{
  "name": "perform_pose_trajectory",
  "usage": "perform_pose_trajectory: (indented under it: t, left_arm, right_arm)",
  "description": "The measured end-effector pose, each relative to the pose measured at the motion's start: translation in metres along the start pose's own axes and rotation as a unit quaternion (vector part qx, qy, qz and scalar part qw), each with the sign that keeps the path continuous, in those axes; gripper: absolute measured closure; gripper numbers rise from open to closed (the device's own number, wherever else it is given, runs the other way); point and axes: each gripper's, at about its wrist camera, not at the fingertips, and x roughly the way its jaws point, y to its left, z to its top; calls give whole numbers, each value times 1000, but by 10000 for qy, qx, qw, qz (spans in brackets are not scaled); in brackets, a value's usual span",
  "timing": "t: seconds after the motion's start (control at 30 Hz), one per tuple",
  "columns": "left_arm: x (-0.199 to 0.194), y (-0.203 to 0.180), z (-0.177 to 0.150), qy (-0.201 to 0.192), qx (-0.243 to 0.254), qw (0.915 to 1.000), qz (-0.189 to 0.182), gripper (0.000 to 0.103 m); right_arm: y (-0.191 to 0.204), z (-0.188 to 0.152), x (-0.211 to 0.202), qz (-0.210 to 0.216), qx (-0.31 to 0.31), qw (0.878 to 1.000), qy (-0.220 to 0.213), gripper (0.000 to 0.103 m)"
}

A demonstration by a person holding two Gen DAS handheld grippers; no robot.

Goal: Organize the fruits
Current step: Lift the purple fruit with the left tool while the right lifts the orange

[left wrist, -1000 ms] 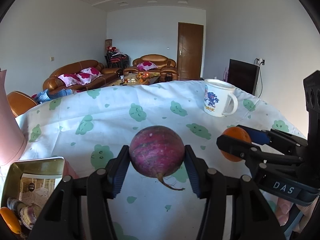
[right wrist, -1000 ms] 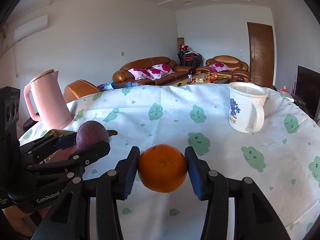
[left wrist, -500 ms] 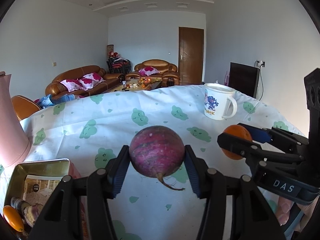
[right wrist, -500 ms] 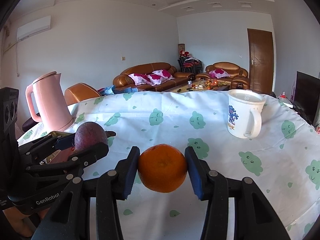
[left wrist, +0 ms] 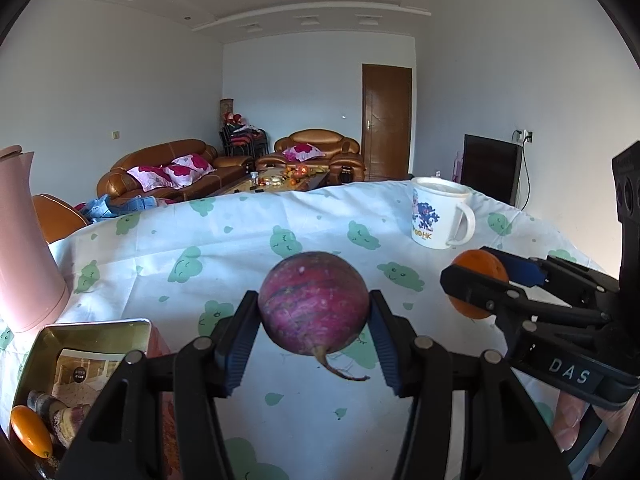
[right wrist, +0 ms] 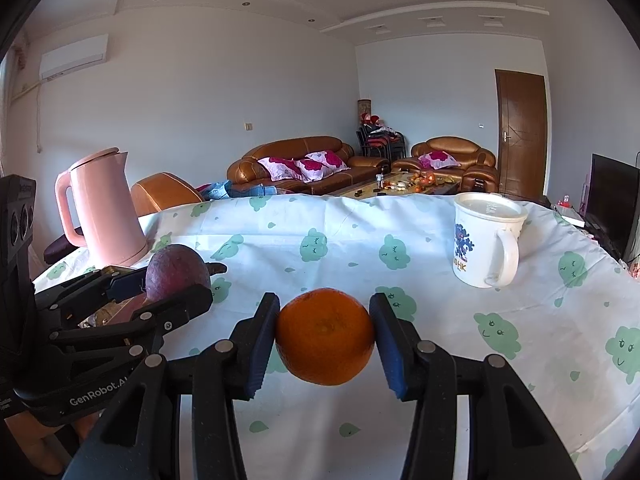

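Observation:
My left gripper is shut on a round purple radish with a thin root tail, held above the tablecloth. My right gripper is shut on an orange, also lifted off the table. In the left wrist view the orange and the right gripper show at the right edge. In the right wrist view the radish and the left gripper show at the left. An open gold tin at lower left holds a small orange fruit and other pieces.
A white mug with a blue print stands far right on the cloth with green cloud faces. A pink kettle stands far left. Sofas, a low table and a brown door lie beyond the table's far edge.
Both views have tipped slightly upward, so the table sits lower in frame and more ceiling shows. The radish and the orange stay gripped as before.

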Motion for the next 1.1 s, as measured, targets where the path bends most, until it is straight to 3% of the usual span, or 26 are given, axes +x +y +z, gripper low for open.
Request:
perform_pose_trajectory:
  t: [1.1]
  left_arm:
    - [-18, 0, -2, -302, 27, 9995, 120, 48]
  right_arm:
    - [14, -5, -23, 35, -353, 9978, -561, 54]
